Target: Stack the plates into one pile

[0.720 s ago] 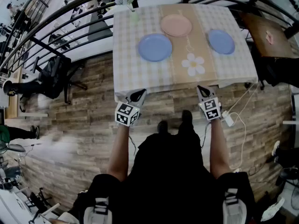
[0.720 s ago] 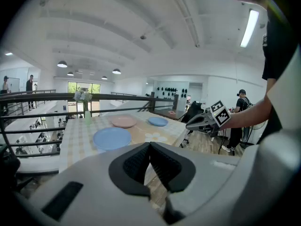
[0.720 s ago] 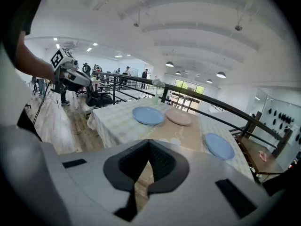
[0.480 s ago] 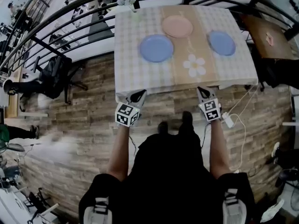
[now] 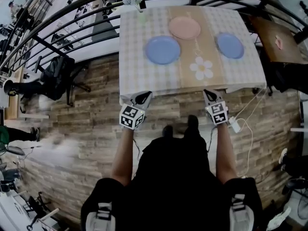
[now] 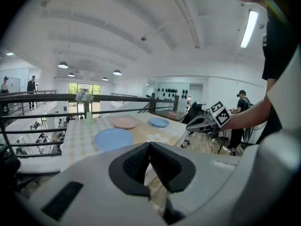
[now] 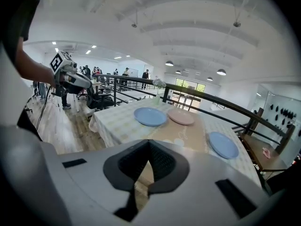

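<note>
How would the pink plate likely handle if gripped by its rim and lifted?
The pink plate looks rigid and shallow, so it probably lifts without flexing. Its smooth rim may slip in a pinch. Lying flat on the tablecloth, it would likely slide, not roll.

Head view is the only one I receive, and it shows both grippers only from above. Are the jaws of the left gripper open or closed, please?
Observer: The left gripper view looks straight along them. The left gripper has its jaws together, with nothing between them.
Operator: Thank you. And the right gripper?
Observer: The right gripper is shut too. In its own view the jaws meet and hold nothing.
</note>
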